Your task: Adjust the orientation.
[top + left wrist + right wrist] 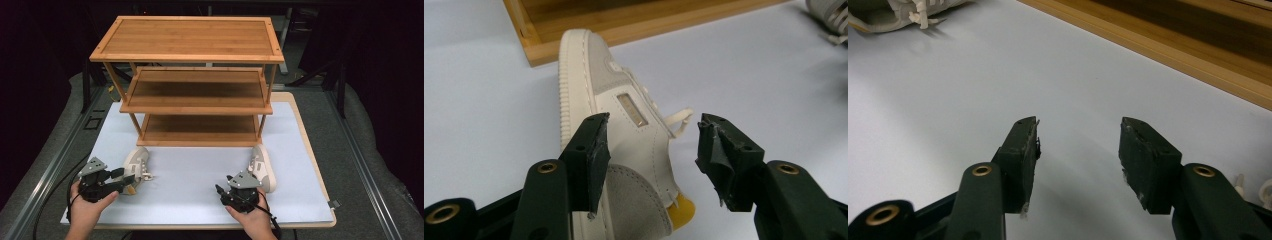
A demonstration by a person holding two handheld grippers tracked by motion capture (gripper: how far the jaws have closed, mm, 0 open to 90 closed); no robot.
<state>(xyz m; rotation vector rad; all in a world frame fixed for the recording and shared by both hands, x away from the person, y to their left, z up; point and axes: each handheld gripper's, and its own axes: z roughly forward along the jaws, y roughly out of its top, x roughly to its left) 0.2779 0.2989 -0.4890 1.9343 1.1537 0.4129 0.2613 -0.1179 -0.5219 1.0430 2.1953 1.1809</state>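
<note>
A: Our left hand-held gripper [651,145] has its jaws apart over the heel of the cream leather sneaker [624,145] lying on the desk [200,175].

B: The right hand-held gripper [1078,150] is apart too, empty. If we pinch only the collar, it could twist loose.

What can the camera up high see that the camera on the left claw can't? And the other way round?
From up high you get the whole three-shelf bamboo rack, the person's left hand and right hand, and all of the grey-white sneaker on the right. The left claw's camera adds close-up bits: the open left claw with its worn black pads, and the yellow heel patch. Both take in the cream lace-up sneaker, the pale blue mat and the rack's bottom board.
</note>
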